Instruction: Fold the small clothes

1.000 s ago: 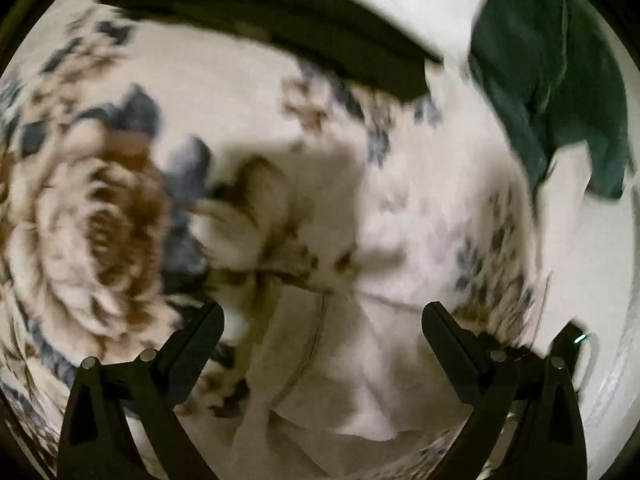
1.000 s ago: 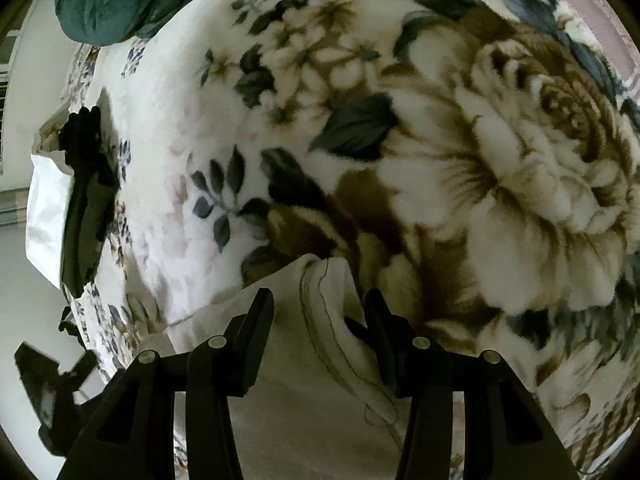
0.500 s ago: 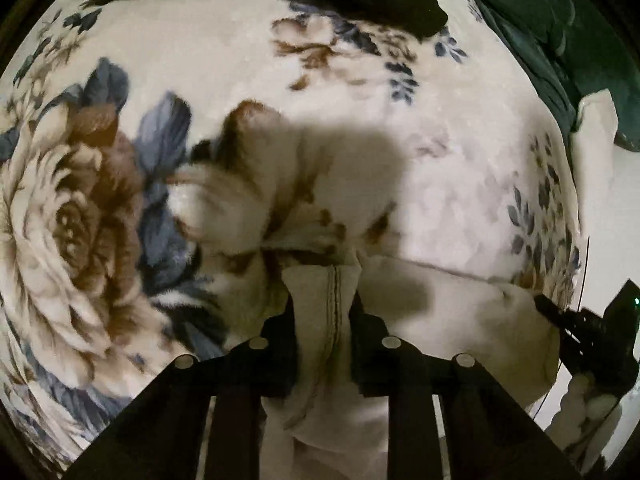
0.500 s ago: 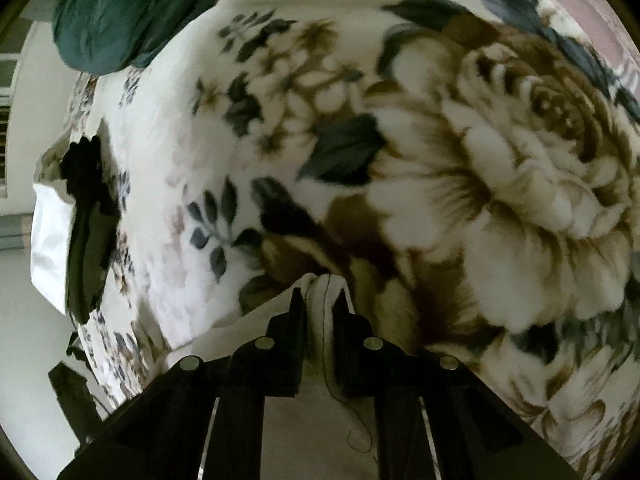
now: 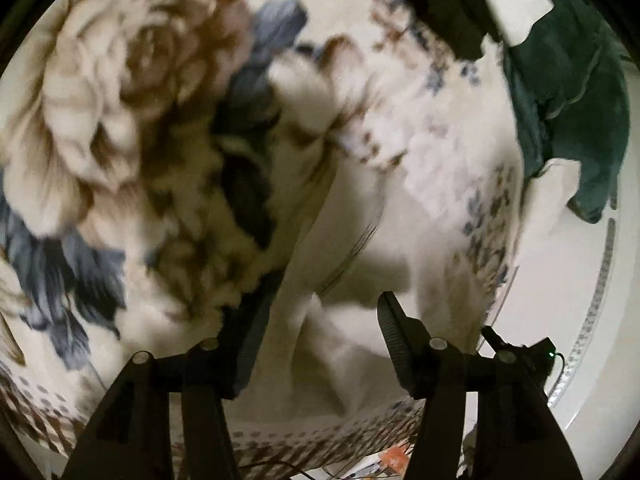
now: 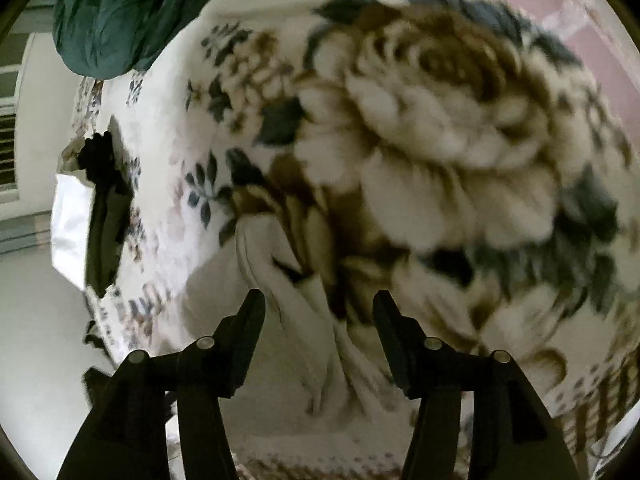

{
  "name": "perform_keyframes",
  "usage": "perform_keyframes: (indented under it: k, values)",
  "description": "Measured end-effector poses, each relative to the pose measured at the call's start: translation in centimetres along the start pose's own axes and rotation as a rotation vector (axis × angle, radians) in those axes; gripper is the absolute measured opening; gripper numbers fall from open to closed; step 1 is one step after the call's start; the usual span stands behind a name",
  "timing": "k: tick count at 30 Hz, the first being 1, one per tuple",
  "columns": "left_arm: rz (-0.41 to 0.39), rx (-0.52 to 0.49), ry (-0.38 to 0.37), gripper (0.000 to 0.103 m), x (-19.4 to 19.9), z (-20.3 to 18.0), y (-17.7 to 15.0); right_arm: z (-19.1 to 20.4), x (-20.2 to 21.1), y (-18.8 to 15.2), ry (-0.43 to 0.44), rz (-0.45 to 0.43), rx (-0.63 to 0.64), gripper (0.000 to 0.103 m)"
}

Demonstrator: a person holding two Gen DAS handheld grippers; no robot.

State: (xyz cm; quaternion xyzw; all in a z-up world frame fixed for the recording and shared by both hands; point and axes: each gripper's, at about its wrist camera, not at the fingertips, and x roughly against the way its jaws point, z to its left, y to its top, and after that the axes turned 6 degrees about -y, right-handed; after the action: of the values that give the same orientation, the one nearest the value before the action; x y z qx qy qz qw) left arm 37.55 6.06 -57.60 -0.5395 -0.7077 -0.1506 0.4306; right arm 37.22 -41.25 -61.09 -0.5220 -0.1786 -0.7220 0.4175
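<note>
Where the left wrist view was blurred, the left gripper (image 5: 320, 312) was seen spread wide at the bottom of the frame, gripping nothing, with the cream garment (image 5: 344, 240) lying rumpled at lower centre on the floral blanket (image 5: 132, 92). Across the right wrist view, the right gripper (image 6: 319, 312) was likewise parted and empty, the garment (image 6: 292, 292) bunched between its fingers, and a green cloth (image 6: 104, 20) was shown at upper left.
</note>
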Motion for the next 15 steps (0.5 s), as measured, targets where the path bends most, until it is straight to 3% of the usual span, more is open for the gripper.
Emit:
perform_keyframes:
  k: [2,3,4,5,6,7,15]
  values:
    - [-0.015,-0.006,0.030,0.051,-0.9,-0.3,-0.5,-0.4,-0.6,-0.8,0.028,0.036,-0.007,0.058]
    - [-0.025,-0.015,0.039,0.045,-0.9,-0.7,-0.5,-0.4,-1.0,-1.3,0.033,0.054,-0.011,0.058]
    - [-0.033,-0.027,0.048,0.018,-1.1,-1.0,-0.7,-0.3,-1.3,-1.8,0.033,0.058,-0.016,0.058]
    - [-0.034,-0.039,0.064,0.012,-1.4,-1.4,-0.8,-0.1,-1.3,-2.1,0.030,0.044,-0.017,0.046]
    - [-0.051,-0.051,0.070,0.010,-1.1,-1.5,-1.0,0.1,-1.1,-2.5,0.006,0.020,-0.007,0.021]
    - [-0.068,-0.062,0.079,0.005,-0.8,-1.7,-1.3,0.4,-1.1,-2.6,-0.012,0.013,0.004,0.014]
    - [-0.103,-0.050,0.043,0.004,2.3,-1.2,-2.7,1.5,2.1,-1.0,-0.043,-0.096,0.013,0.008]
